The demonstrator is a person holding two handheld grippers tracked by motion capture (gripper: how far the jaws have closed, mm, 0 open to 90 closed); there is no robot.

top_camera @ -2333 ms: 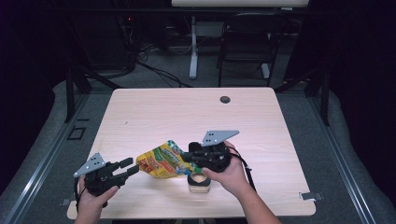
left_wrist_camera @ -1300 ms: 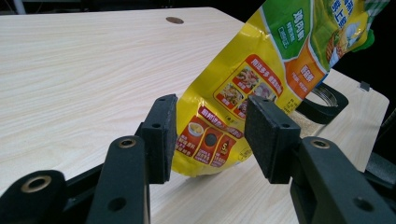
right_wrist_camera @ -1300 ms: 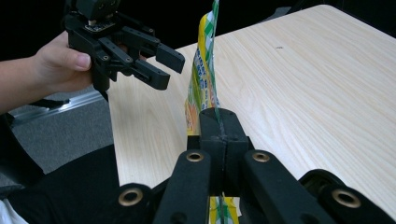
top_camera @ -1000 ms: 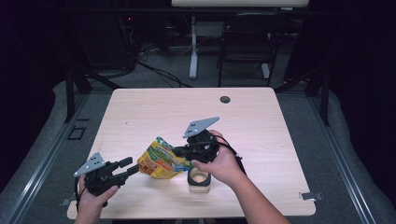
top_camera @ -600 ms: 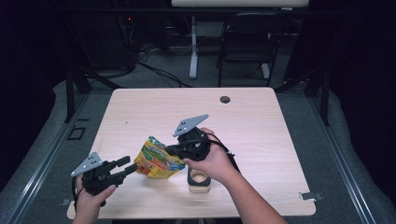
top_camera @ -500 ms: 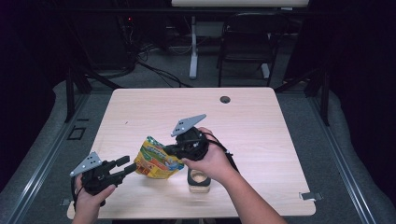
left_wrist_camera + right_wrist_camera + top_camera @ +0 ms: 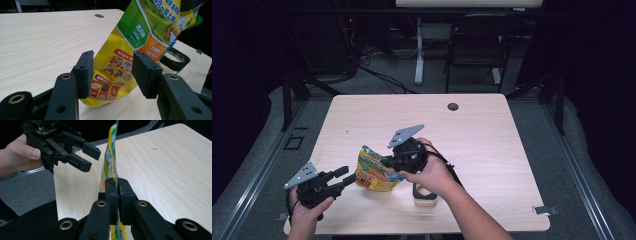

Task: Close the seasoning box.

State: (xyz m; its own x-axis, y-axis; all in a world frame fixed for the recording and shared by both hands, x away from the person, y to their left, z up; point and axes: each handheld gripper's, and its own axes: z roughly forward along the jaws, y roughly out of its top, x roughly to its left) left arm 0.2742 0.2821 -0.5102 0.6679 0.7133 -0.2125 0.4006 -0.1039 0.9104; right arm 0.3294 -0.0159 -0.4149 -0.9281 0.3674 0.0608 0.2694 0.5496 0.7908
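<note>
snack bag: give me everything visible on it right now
The yellow-and-green glossy foil snack bag bears orange panels, small food photos and printed text. It is crinkled, stands near upright and tilted, bottom corner near the pale wooden table. The right gripper pinches its edge; the open left gripper frames its lower part, untouching.

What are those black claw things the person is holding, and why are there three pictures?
Those claws are grippers, a bit like big tongs, one in each of the person's hands. One picture comes from a camera high above the wooden table. The other two come from little cameras riding on the grippers, looking along their black jaws.

The right gripper is pinching a yellow and green snack bag by its edge and holding it up, though its jaws have just begun to loosen. The left gripper waits beside the bag with its jaws open; the bag is in front of them, not squeezed. A jar with a black rim stands on the table behind the bag.
</note>
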